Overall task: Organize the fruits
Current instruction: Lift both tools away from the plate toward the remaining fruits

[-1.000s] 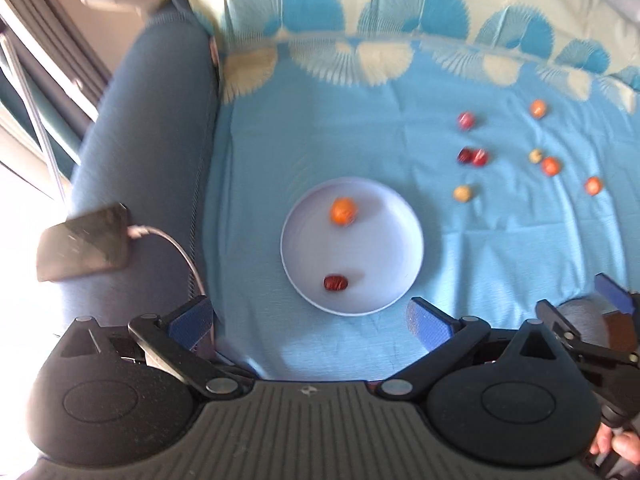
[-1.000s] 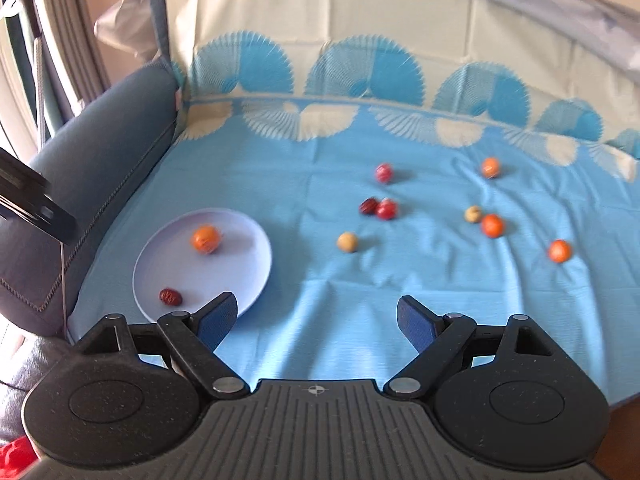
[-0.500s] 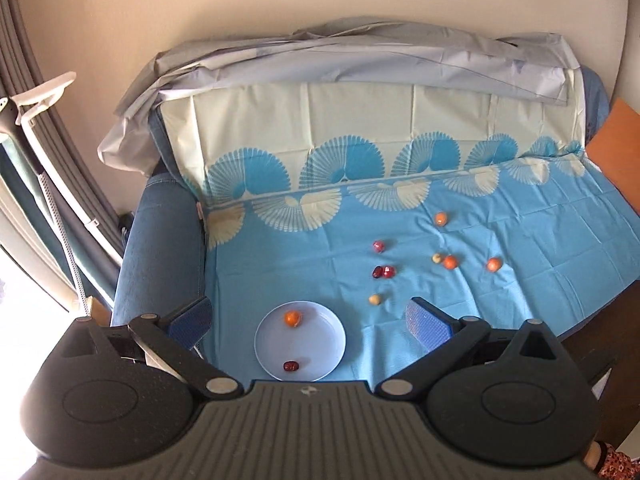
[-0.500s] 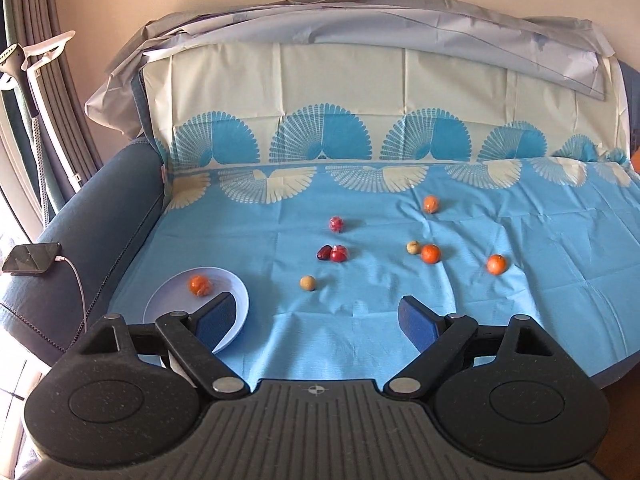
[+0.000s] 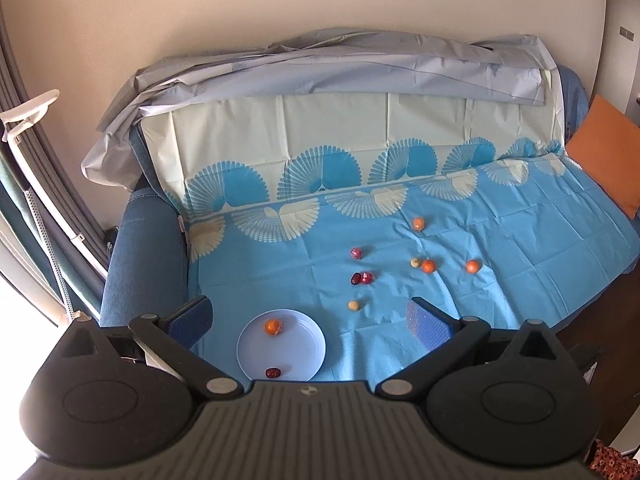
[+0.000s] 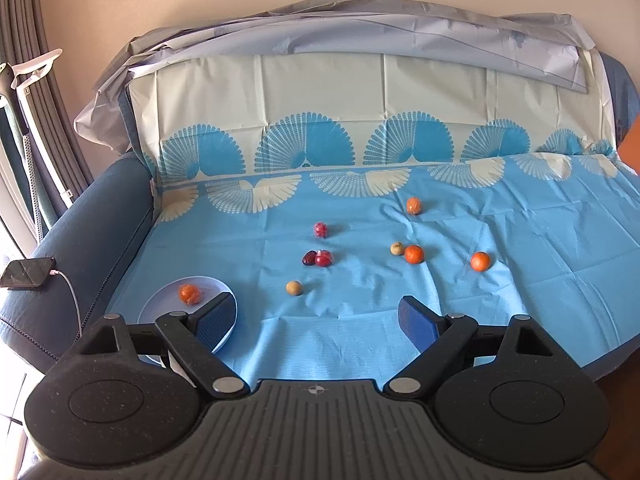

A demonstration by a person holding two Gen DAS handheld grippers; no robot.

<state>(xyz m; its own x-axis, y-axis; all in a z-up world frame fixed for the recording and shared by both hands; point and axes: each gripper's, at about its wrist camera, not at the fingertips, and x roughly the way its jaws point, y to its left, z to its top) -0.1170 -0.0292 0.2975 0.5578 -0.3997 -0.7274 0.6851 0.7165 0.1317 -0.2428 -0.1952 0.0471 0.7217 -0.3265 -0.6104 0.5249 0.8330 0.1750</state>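
A pale blue plate (image 5: 298,354) (image 6: 160,305) lies near the front left of the blue cloth on the sofa seat. It holds an orange (image 5: 273,327) (image 6: 189,293) and a dark red date (image 5: 273,372). Several small fruits lie loose on the cloth: oranges (image 6: 413,254), red fruits (image 6: 323,258), and a tan fruit (image 6: 294,287). My left gripper (image 5: 308,320) is open and empty, high above the plate. My right gripper (image 6: 316,318) is open and empty, well back from the fruits.
The sofa's blue armrest (image 6: 76,248) at the left carries a phone (image 6: 27,273) on a white cable. An orange cushion (image 5: 604,160) lies at the far right. A grey sheet (image 6: 360,28) drapes the backrest. The cloth's front edge hangs over the seat.
Both grippers have pulled up and back from the sofa, so the plate and fruits look smaller and the whole sofa shows. Both stayed open and empty.
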